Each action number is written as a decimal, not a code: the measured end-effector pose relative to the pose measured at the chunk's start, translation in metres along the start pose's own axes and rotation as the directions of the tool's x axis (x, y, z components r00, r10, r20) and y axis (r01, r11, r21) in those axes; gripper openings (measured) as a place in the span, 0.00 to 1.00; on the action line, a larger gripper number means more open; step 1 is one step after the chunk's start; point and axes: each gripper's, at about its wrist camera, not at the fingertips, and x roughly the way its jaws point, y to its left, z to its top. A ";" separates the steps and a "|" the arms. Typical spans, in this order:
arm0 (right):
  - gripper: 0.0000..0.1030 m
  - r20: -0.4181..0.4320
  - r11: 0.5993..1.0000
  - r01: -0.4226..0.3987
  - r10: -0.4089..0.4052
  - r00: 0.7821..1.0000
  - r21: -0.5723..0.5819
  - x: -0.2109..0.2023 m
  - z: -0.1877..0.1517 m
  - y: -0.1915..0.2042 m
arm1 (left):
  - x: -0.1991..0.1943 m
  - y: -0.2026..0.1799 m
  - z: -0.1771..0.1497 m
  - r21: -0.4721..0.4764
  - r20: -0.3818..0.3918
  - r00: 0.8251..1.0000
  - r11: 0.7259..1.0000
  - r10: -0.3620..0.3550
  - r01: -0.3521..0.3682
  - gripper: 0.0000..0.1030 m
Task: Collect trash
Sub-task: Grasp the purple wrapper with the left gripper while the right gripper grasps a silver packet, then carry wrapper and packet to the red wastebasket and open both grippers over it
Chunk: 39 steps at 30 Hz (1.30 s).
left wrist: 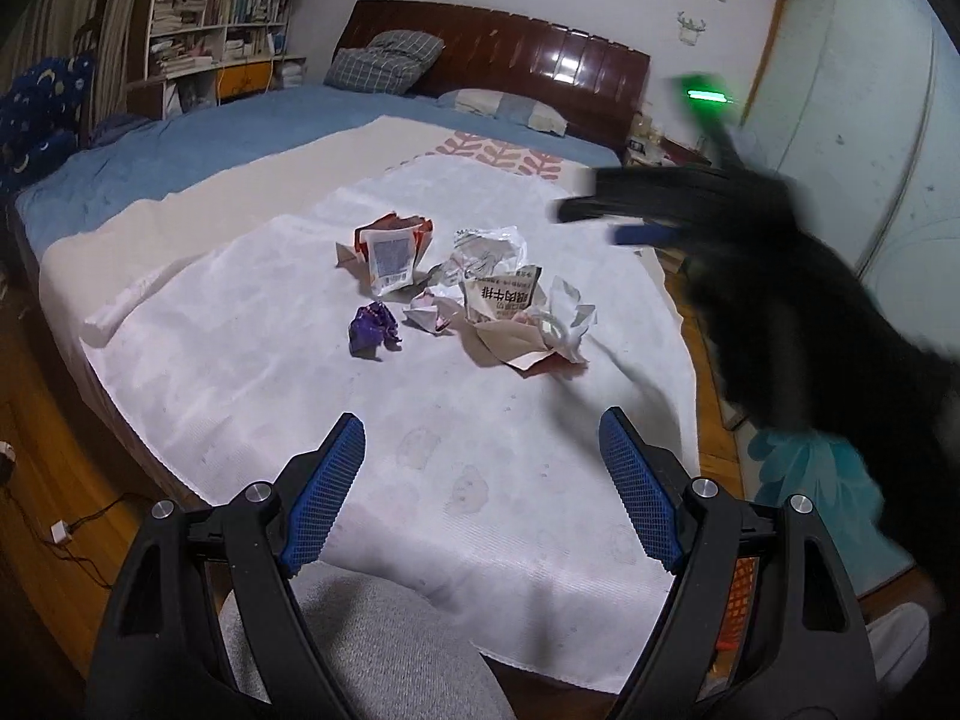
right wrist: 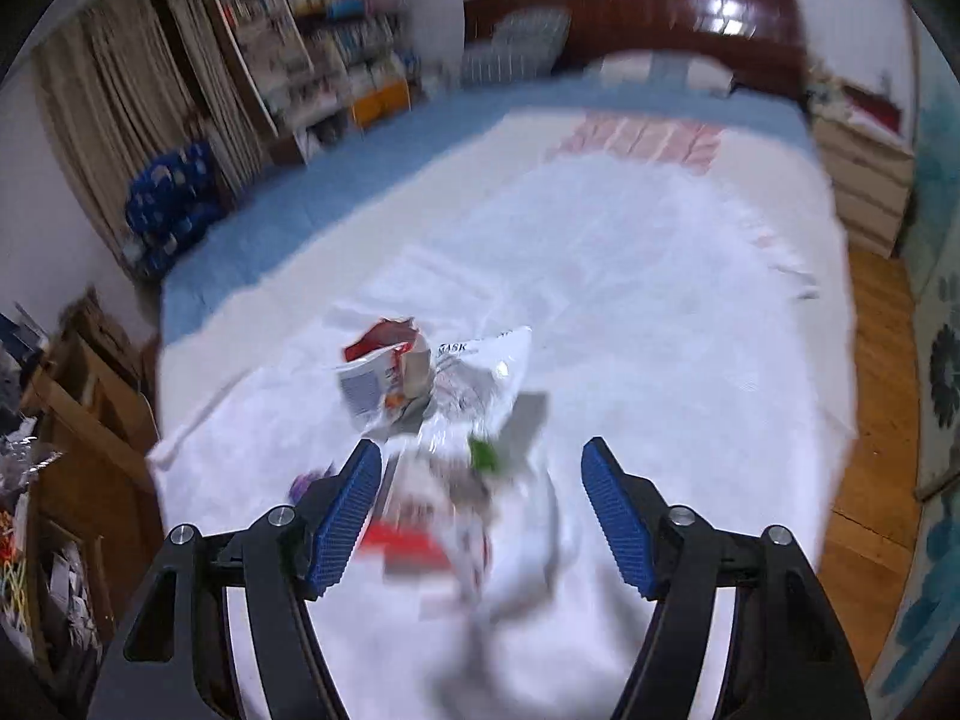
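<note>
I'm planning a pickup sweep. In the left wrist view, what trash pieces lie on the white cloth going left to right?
Purple crumpled wrapper → red and white packet → small white crumpled paper → clear crinkled plastic wrapper → brown paper wrapper with printed characters.

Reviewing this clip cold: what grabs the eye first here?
A cluster of crumpled wrappers lies mid-bed on the white cloth, a purple wrapper at its left edge. The right gripper streaks in blurred from the right, and the left gripper hangs open nearer the camera.
</note>
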 end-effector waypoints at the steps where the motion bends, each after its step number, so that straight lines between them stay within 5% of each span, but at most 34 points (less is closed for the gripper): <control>1: 0.66 -0.037 1.000 0.017 -0.018 0.999 -0.008 0.019 0.010 0.004 | 0.000 0.002 0.000 -0.002 -0.002 1.000 1.000 0.000 0.000 0.78; 4: 0.60 -0.154 0.999 0.041 -0.037 0.987 0.021 0.075 0.026 0.007 | -0.001 0.009 0.000 -0.016 -0.007 1.000 1.000 -0.002 0.002 0.78; 7: 0.17 -0.211 0.994 0.035 -0.014 0.977 0.099 0.105 0.026 0.003 | -0.001 0.023 0.001 -0.059 -0.014 1.000 0.998 -0.011 0.010 0.78; 11: 0.09 -0.136 0.996 -0.004 0.016 0.991 0.093 0.081 0.015 0.010 | 0.004 0.043 0.008 -0.124 -0.018 0.999 0.992 -0.030 0.028 0.78; 16: 0.08 0.063 0.985 -0.089 0.081 0.995 0.144 0.003 0.015 -0.001 | 0.038 0.072 0.040 -0.215 -0.034 0.999 0.977 0.010 -0.017 0.78; 18: 0.08 0.104 0.980 -0.122 0.107 0.989 0.159 -0.022 0.012 -0.004 | 0.077 0.080 0.055 -0.248 -0.094 0.996 0.969 -0.009 -0.015 0.78; 20: 0.08 0.140 0.977 -0.152 0.131 0.982 0.151 -0.047 0.009 -0.005 | 0.130 0.087 0.064 -0.284 -0.219 0.976 0.957 -0.009 -0.055 0.78; 23: 0.08 0.181 0.973 -0.186 0.160 0.970 0.136 -0.076 0.001 -0.010 | 0.173 0.095 0.063 -0.314 -0.303 0.953 0.943 0.015 -0.115 0.78; 29: 0.08 0.258 0.963 -0.248 0.216 0.942 0.101 -0.132 -0.016 0.004 | 0.190 0.092 0.062 -0.290 -0.302 0.951 0.944 0.066 -0.157 0.76; 31: 0.08 0.281 0.961 -0.260 0.225 0.933 0.095 -0.152 -0.022 0.009 | 0.191 0.091 0.062 -0.290 -0.301 0.952 0.945 0.062 -0.153 0.55; 32: 0.08 0.282 0.960 -0.267 0.233 0.931 0.089 -0.160 -0.024 0.014 | 0.190 0.090 0.063 -0.288 -0.303 0.951 0.946 0.059 -0.150 0.33; 39: 0.08 0.274 0.966 -0.255 0.232 0.933 0.051 -0.228 -0.057 0.018 | 0.152 0.084 0.076 -0.248 -0.166 0.986 0.966 0.032 -0.073 0.23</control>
